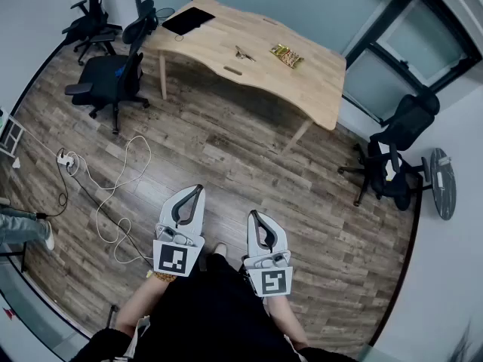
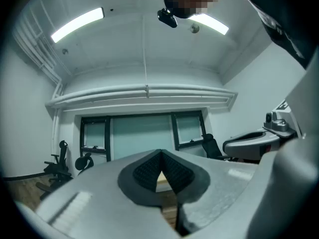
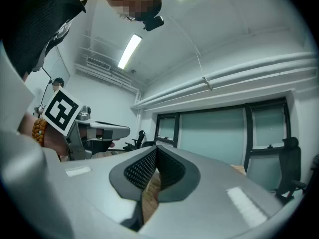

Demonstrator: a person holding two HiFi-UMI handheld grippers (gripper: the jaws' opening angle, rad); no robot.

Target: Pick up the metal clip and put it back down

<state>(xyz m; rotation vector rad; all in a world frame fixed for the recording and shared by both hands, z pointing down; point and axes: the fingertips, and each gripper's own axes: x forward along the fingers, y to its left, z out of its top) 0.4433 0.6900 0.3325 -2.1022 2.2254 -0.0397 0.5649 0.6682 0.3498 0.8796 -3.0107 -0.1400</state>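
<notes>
The metal clip [image 1: 243, 53] is a small shiny piece lying on the light wooden table [image 1: 317, 89], far across the room in the head view. I hold both grippers close to my body over the wood floor, well away from the table. The left gripper [image 1: 199, 189] has its jaws closed tip to tip with nothing between them, and so does the right gripper [image 1: 253, 215]. In the left gripper view the dark pads [image 2: 149, 171] meet at the tip. In the right gripper view the pads [image 3: 142, 169] also meet. Both gripper views point up at the windows and ceiling, and neither shows the clip.
A black tablet [image 1: 188, 19] and a gold-wrapped item [image 1: 287, 55] also lie on the table. Black office chairs stand at the left [image 1: 113, 78] and right [image 1: 396, 161]. White cables [image 1: 113, 194] trail across the floor. A round dark side table [image 1: 442, 183] stands at the right wall.
</notes>
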